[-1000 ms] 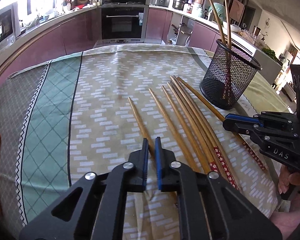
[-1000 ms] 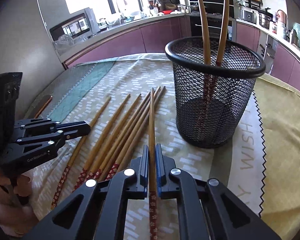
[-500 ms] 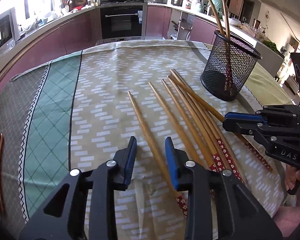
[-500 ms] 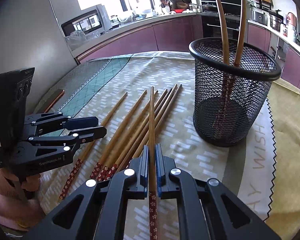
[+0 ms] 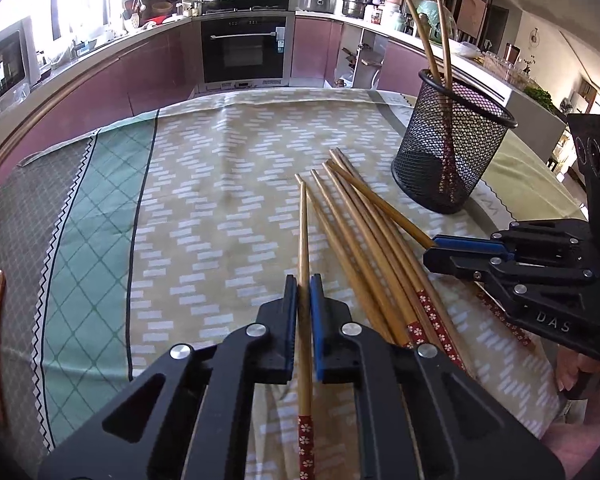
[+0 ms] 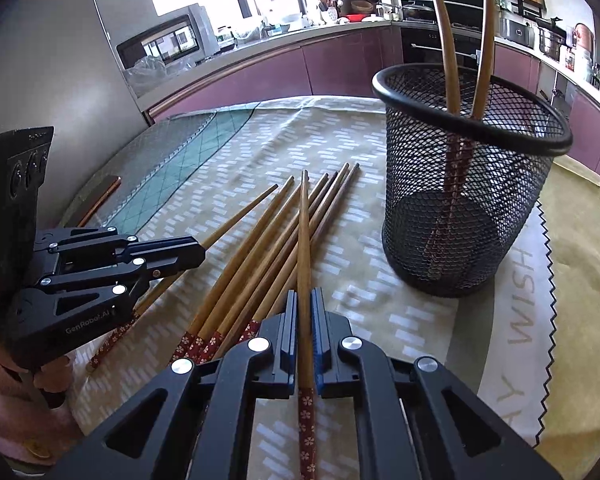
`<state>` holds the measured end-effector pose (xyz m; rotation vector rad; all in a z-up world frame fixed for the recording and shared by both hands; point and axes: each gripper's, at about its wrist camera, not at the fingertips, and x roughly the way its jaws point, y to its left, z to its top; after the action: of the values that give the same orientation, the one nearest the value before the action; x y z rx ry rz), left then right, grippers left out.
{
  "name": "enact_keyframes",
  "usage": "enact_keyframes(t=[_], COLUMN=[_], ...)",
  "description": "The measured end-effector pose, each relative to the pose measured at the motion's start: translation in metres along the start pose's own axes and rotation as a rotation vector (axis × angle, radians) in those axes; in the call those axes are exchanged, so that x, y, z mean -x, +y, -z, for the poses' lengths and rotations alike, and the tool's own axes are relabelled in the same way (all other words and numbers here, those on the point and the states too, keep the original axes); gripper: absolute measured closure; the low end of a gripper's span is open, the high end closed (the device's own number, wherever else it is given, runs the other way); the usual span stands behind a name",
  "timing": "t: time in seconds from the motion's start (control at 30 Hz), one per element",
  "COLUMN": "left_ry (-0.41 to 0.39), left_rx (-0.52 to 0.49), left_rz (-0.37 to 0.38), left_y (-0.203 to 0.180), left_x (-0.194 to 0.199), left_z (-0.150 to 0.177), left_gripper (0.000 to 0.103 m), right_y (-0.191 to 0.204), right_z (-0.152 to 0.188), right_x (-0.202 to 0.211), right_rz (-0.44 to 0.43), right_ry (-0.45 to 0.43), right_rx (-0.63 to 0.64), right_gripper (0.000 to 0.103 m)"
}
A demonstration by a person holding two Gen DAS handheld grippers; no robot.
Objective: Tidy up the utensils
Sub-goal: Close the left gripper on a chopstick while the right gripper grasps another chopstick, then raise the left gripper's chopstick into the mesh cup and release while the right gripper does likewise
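Observation:
Several wooden chopsticks with red flowered ends lie fanned on the tablecloth [image 5: 364,240] [image 6: 260,248]. My left gripper [image 5: 304,280] is shut on one chopstick [image 5: 303,232] at the pile's left edge. My right gripper [image 6: 304,296] is shut on another chopstick [image 6: 303,232] that points over the pile. A black mesh cup [image 5: 452,144] [image 6: 468,184] stands upright to the right of the pile with two chopsticks [image 6: 464,40] leaning in it. Each gripper shows in the other's view: the right one [image 5: 436,246] and the left one [image 6: 200,250].
The round table carries a patterned cloth, beige [image 5: 228,184] with a green band [image 5: 100,216] at the left. A dark object [image 6: 100,196] lies at the table's left edge. Kitchen counters and an oven [image 5: 244,52] stand behind the table.
My left gripper opened half a second ago and has now shut on the leftmost chopstick, which has swung straight. My right gripper keeps its chopstick and has moved little.

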<state>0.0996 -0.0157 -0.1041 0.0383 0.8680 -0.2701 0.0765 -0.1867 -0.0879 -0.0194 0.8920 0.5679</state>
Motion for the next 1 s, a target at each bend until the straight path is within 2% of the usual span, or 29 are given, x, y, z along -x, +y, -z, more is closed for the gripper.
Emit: enact_keyframes(t=[0.17, 0.4, 0.63, 0.83, 1.0], left_ry=[-0.029, -0.080, -0.138, -0.217, -0.293], left_rx=[0.006, -0.001, 0.000, 0.008, -0.002], left_rz=[0.044, 0.145, 0.276, 0.390, 0.417], left_y=[0.000, -0.007, -0.013, -0.012, -0.017], left_x=[0.015, 0.040, 0.067, 0.097, 0.112], left_z=[-0.004, -0.017, -0.030, -0.046, -0.066], left_gripper=[0.096, 0.096, 0.096, 0.096, 0.096], right_y=[-0.001, -0.007, -0.018, -0.027, -0.036], right_z=[0.000, -0.006, -0.010, -0.020, -0.032], right_x=[0.021, 0.056, 0.090, 0.112, 0.124], right_rz=[-0.028, -0.062, -0.071, -0.063, -0.039], right_ry=[-0.052, -0.140, -0.232, -0.296, -0.346], right_rx=[0.001, -0.007, -0.027, -0.035, -0.046], right_gripper=[0.097, 0.097, 0.097, 0.097, 0.097])
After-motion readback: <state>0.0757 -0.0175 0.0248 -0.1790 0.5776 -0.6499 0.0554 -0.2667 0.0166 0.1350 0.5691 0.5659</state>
